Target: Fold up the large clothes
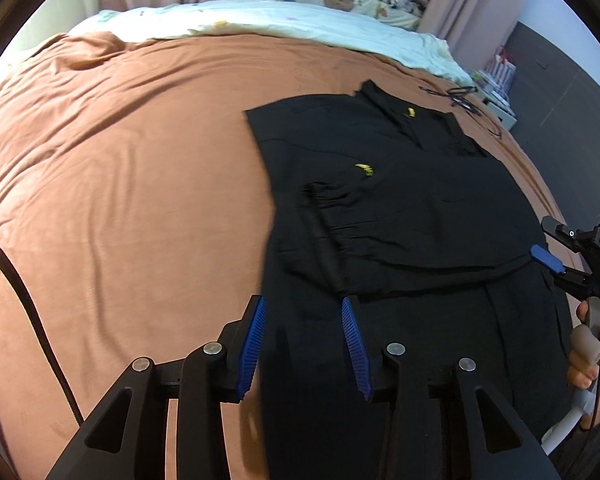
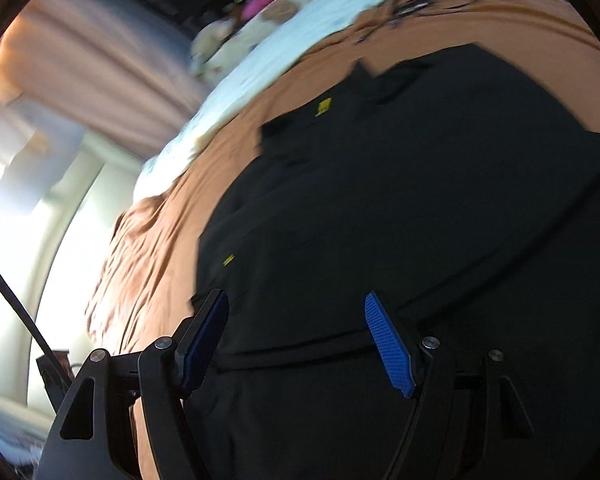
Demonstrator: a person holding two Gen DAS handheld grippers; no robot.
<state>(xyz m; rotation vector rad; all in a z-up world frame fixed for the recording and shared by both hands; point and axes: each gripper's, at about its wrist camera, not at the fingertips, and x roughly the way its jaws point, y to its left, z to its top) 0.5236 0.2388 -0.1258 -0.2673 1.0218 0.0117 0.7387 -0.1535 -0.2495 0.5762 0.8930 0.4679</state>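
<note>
I see both my left hand-held gripper (image 1: 304, 344) and right hand-held gripper (image 2: 296, 344) spread wide, empty, over the black shirt (image 1: 400, 208) at frame centre on the bed (image 1: 120, 200).

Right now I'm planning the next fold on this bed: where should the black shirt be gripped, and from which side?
Grip the black shirt along its near bottom edge, coming in low from the near side of the bed. That hem lies flat just ahead of the open left gripper and right gripper, while the sleeve is already folded inward, so the next fold likely runs hem toward collar.
</note>
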